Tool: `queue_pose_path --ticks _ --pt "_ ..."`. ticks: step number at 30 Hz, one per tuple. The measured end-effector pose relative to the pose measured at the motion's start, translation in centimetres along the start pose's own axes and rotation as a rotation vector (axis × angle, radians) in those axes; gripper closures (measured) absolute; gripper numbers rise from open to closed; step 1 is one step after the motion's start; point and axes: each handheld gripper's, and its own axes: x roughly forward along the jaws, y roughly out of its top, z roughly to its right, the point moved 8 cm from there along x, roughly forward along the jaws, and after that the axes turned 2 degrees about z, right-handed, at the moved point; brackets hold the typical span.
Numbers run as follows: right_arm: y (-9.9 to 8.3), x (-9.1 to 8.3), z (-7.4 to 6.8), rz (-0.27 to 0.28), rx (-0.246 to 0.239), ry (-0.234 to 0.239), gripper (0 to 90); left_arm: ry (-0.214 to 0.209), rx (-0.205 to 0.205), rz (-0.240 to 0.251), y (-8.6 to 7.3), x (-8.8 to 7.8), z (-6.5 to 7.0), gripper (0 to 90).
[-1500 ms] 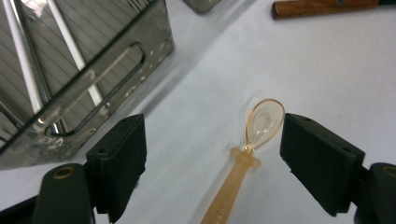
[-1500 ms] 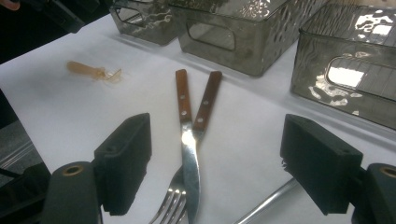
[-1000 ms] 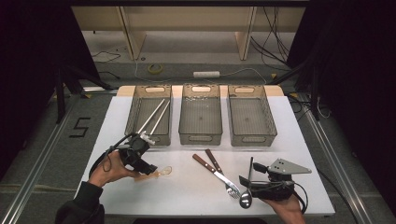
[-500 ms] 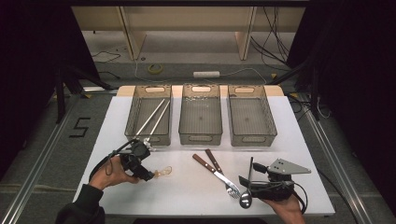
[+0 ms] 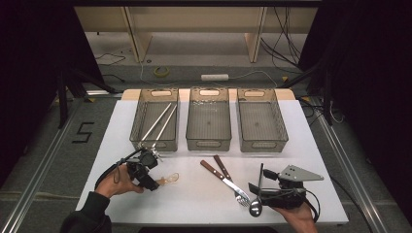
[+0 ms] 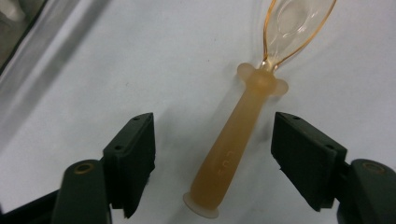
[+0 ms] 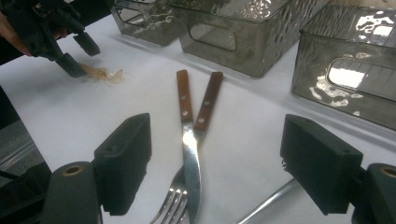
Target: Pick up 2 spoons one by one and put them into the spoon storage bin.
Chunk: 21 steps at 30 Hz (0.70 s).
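Spoon [image 6: 243, 135], translucent amber, lies flat on the white table [image 5: 194, 204] near the left front, its handle between the jaws of the left gripper [image 6: 212, 154]. Jaws have just been closing but stand clear of the handle on both sides: nothing grasped.
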Motion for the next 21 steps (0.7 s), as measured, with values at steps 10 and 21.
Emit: queue_pose_path --ticks 10,21 --pt "-0.06 0.03 0.13 -0.002 0.001 0.000 25.9 -0.026 0.057 -0.019 -0.12 0.35 0.45 51.3" --pt "-0.02 0.05 0.02 -0.003 -0.003 -0.002 25.9 -0.026 0.097 -0.008 -0.09 0.19 0.79 74.8"
